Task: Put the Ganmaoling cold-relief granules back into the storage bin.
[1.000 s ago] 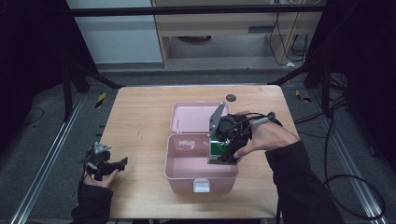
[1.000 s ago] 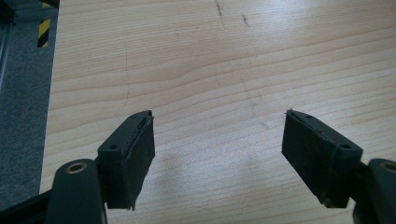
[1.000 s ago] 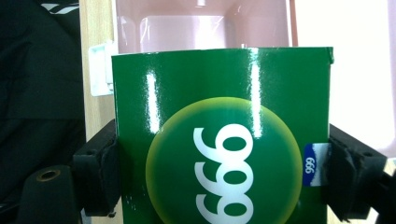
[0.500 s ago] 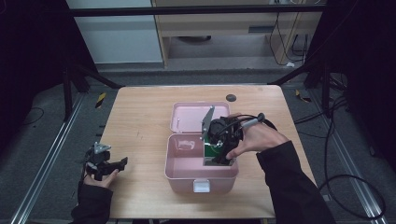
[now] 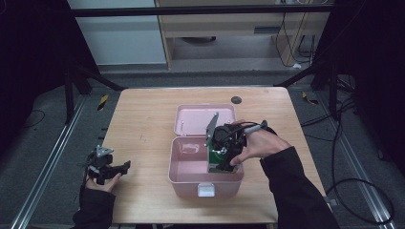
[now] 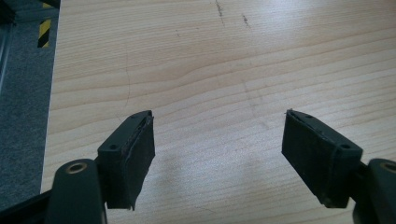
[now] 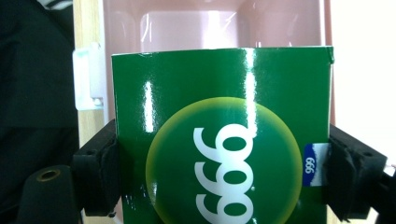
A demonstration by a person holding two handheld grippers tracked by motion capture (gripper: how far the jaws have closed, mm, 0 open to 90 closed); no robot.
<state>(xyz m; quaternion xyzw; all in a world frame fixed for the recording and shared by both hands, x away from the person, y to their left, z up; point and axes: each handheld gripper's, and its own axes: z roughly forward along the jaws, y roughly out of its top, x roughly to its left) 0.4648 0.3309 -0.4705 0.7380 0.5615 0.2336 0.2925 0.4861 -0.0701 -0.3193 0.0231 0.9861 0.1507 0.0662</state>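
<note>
The right gripper (image 5: 224,160) has its jaws clamped on the two side faces of a green carton (image 7: 222,140), glossy, with a yellow-green disc and white "999" print. In the high view the carton (image 5: 217,164) hangs inside the right end of the open pink box (image 5: 184,167), close to that end wall, not yet resting on the floor as far as can be told. The box's lid (image 5: 191,119) lies flat behind it.

Likely trouble: the carton sits so near the right wall of the pink box that a small drift of the hand could catch its lower edge on the rim, tilting it in the jaws. The glossy faces could also slip if the grip loosens early, dropping it askew.

In the right gripper view the carton's long axis seems to run away from the camera, its printed face turned to the lens; its far end points down into the pink box.

The left gripper (image 5: 102,167) rests at the tabletop (image 6: 224,56) edge, well left of the pink box, jaws wide apart and empty.
</note>
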